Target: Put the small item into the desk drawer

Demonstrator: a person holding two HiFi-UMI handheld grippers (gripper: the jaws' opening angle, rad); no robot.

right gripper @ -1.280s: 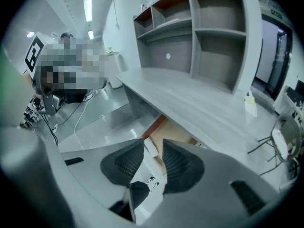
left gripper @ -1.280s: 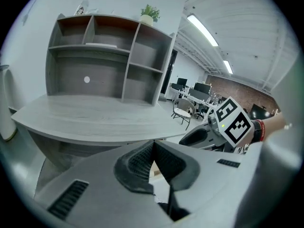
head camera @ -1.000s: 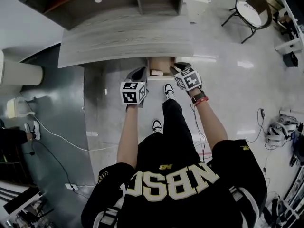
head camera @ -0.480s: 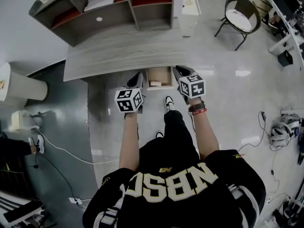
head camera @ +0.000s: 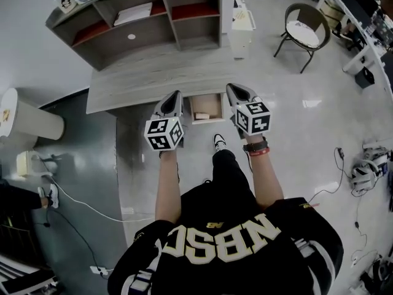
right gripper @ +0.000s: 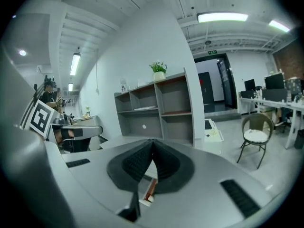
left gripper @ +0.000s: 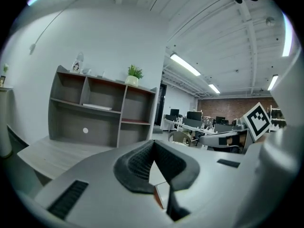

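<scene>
Our left gripper (left gripper: 153, 144) is closed on nothing, our right gripper (right gripper: 152, 142) just closed too; our legs (head camera: 225, 165) could bump the open desk drawer (head camera: 210, 102)

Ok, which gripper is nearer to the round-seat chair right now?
Right. The right gripper hovers at the right edge of the open drawer, on the side toward the chair. The left gripper is across the drawer, farther from the chair.

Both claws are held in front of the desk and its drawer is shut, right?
No: the head view shows the drawer open, between the left claw and the right claw. Both are indeed held in front of the desk.
</scene>
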